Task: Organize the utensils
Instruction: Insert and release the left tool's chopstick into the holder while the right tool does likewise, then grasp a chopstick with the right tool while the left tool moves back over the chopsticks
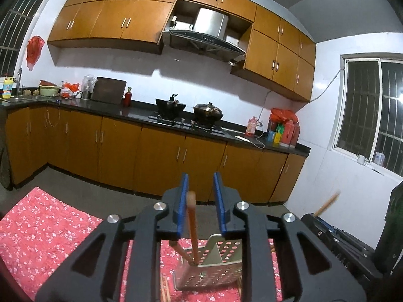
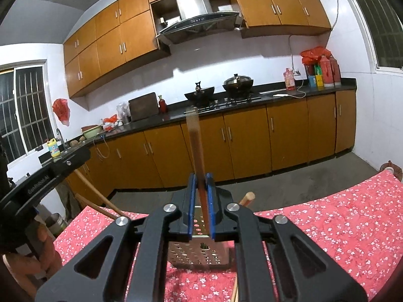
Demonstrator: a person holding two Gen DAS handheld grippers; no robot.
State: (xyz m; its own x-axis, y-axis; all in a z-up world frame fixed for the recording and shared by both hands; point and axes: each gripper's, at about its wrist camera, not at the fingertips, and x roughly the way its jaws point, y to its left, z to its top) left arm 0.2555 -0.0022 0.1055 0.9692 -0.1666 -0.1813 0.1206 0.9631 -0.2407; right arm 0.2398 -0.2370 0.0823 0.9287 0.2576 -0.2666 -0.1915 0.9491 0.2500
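Left gripper (image 1: 200, 202) stands open, chopstick (image 1: 193, 229) loose between; right gripper (image 2: 200, 205) narrow around another chopstick (image 2: 199, 166). Both light, stiff, slippery: grip mid-shaft above holder (image 1: 214, 269).

Both pictures are lit by indoor light from overhead, fairly bright and even on the white wall tiles (image 1: 201, 75), while the windows (image 1: 372, 115) are black, with one small bright spot of glare at the far right of the left wrist view. The wall cabinets (image 1: 113, 20) throw broad soft shadows on the tiles below them. The steel hood (image 2: 194, 2) and the pot lids shine with small highlights. Fisheye distortion bends the counter (image 2: 226, 103) and cabinet lines into curves, and the corners fall off into dark vignette. A chopstick (image 2: 196, 146) in the right wrist view is smeared by motion blur, as is another (image 1: 327, 202) at the right of the left wrist view.
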